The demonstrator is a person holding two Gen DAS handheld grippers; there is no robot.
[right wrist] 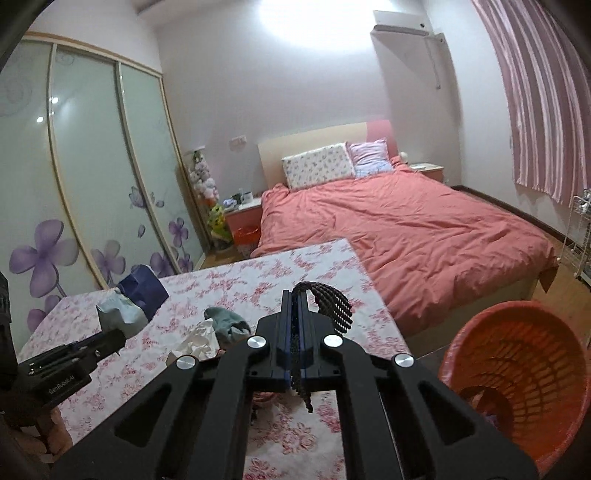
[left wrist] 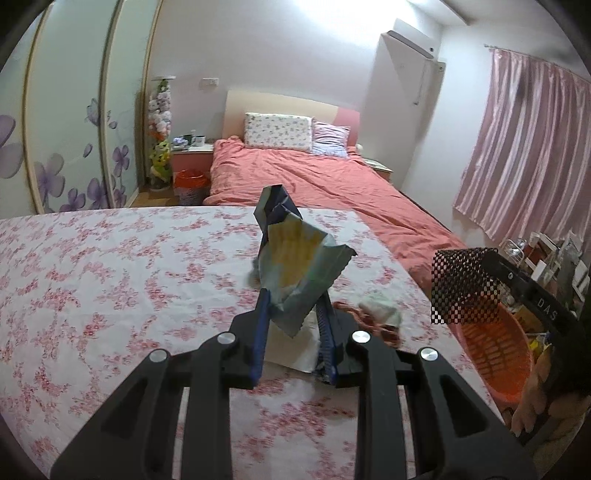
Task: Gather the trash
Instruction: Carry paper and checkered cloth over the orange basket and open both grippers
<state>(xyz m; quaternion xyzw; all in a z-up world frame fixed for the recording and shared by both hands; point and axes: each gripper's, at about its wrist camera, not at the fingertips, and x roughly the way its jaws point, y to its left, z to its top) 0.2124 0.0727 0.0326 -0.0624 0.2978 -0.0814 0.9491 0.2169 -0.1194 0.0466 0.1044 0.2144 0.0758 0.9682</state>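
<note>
Where legible: left tool (right wrist: 74, 363) "GenRobot.AI", right tool (left wrist: 532, 295) "DAS".

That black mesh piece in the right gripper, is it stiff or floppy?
Probably floppy: the black mesh curls over above the shut right gripper. Likely light too, being full of holes. It may snag rather than slip.

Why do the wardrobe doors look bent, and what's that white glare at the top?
Both views are fisheye, so the straight wardrobe doors bow outward and dark corners ring each frame. The glare is a ceiling light, blown out to plain white in both. In the left wrist view the snack bag in the left gripper looks slightly smeared; the right wrist view is sharper.
</note>
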